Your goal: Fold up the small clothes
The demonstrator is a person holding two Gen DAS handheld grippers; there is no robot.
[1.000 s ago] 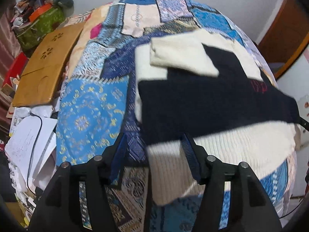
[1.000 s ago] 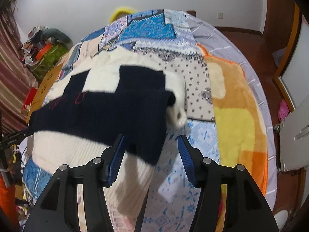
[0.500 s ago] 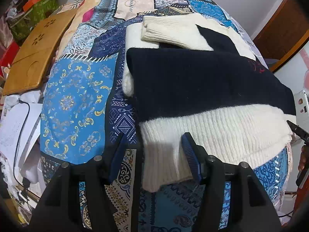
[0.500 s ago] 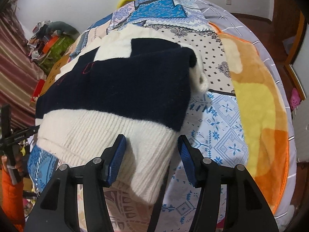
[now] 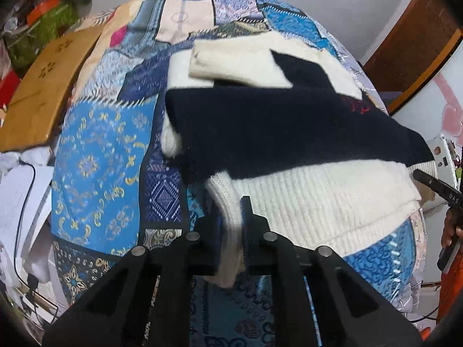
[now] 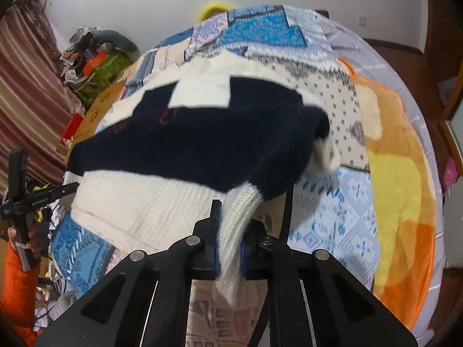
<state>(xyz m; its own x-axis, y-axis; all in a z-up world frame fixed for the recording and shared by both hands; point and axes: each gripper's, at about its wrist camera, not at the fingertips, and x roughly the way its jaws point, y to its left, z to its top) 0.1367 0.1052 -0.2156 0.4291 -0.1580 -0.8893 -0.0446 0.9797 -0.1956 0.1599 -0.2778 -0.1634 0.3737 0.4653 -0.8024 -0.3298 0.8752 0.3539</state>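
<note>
With my left gripper [image 5: 231,228] and right gripper [image 6: 230,240] jaws each pinching a hem corner of the sweater [image 5: 289,144] on the bed [image 5: 95,156], I lift both evenly toward 12 o'clock, keeping the hem taut.

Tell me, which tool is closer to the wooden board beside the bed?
Left. The left tool pinches the sweater's white hem on the side of the bed where the wooden board lies. The right tool pinches the hem's opposite corner, with the sweater between it and the board.
</note>
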